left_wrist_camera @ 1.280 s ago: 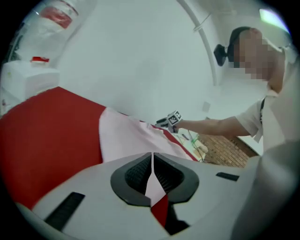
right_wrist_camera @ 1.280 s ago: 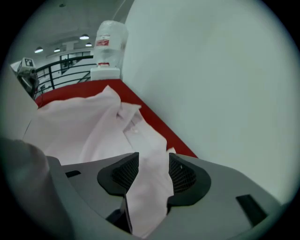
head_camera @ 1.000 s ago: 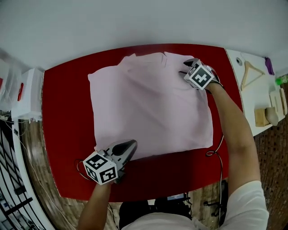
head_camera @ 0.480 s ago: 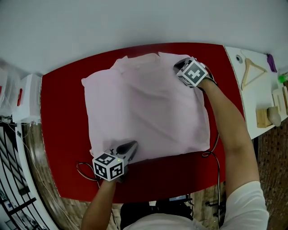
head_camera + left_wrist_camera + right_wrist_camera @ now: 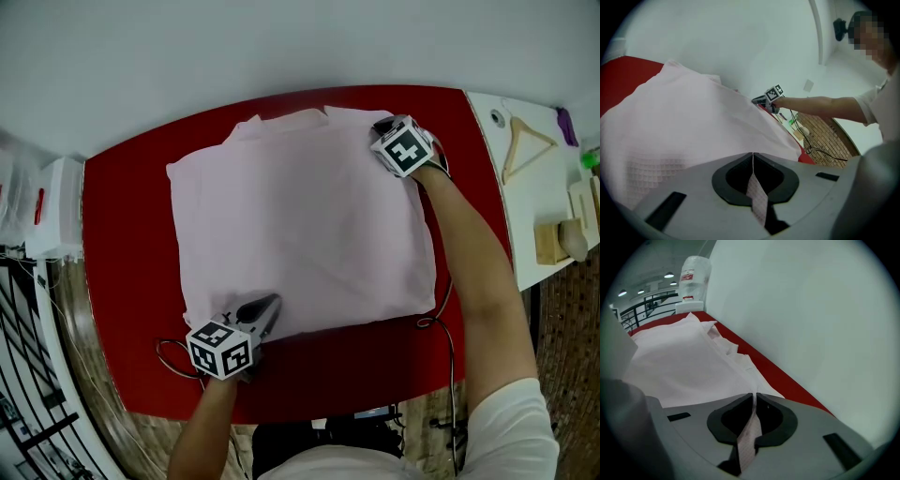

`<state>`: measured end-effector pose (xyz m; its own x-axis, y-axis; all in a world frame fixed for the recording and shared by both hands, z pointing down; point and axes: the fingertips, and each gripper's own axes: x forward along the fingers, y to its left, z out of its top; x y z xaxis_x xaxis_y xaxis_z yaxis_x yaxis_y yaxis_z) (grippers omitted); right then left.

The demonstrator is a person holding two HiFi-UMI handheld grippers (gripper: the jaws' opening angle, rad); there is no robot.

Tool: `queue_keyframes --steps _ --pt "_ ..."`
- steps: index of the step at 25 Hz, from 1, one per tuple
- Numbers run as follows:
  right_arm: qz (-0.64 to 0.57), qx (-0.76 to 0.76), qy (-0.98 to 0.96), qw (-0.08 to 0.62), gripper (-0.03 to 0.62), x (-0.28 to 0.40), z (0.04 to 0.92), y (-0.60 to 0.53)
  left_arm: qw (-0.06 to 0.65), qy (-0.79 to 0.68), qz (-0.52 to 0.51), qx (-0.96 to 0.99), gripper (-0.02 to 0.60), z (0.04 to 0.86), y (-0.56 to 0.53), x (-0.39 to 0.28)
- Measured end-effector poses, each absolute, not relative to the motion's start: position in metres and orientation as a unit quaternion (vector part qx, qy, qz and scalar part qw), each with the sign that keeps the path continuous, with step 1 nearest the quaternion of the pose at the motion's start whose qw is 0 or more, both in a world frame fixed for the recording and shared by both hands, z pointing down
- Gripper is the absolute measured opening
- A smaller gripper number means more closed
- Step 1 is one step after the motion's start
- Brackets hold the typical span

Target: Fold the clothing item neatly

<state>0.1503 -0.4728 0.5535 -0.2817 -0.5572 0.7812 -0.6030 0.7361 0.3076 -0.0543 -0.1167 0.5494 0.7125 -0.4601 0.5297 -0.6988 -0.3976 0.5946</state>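
Pale pink waffle-weave garment; red table.

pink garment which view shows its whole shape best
The head view: the whole pink garment lies spread on the red table, outline in full. The left gripper view shows only the stretch beyond the corner the left gripper pinches; the right gripper view shows the far edge beyond where the right gripper pinches.
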Motion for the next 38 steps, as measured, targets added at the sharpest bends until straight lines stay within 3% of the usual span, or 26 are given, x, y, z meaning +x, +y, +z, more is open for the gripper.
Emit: queue_keyframes --steps 3,5,10,19,23,25,26,31,38 --pt "0.048 0.39 -0.815 0.426 0.032 0.151 0.539 -0.474 0.422 -0.352 0.143 0.823 0.008 0.551 -0.117 -0.055" --pt "0.056 0.411 -0.823 0.389 0.112 0.159 0.52 -0.472 0.424 -0.351 0.143 0.822 0.008 0.551 -0.118 -0.057" --pt "0.158 0.425 -0.837 0.306 0.114 0.2 0.508 -0.418 0.429 -0.35 0.142 0.82 0.008 0.552 -0.118 -0.058" --pt "0.313 0.407 -0.819 0.257 0.114 0.216 0.556 -0.357 0.43 -0.346 0.156 0.819 0.008 0.554 -0.119 -0.055" --pt "0.312 0.394 -0.817 0.283 0.114 0.208 0.562 -0.352 0.429 -0.347 0.161 0.818 0.008 0.555 -0.118 -0.056" --pt "0.294 0.385 -0.816 0.315 0.04 0.208 0.565 -0.349 0.43 -0.348 0.16 0.817 0.008 0.555 -0.119 -0.056" --pt "0.292 0.385 -0.816 0.318 0.032 0.21 0.564 -0.349 0.431 -0.348 0.159 0.817 0.008 0.555 -0.119 -0.056" --pt "0.296 0.43 -0.809 0.271 0.026 0.233 0.543 -0.36 0.428 -0.352 0.157 0.818 0.008 0.555 -0.12 -0.057" --pt "0.286 0.463 -0.791 0.279 0.026 0.24 0.552 -0.365 0.425 -0.355 0.16 0.817 0.008 0.556 -0.121 -0.057"
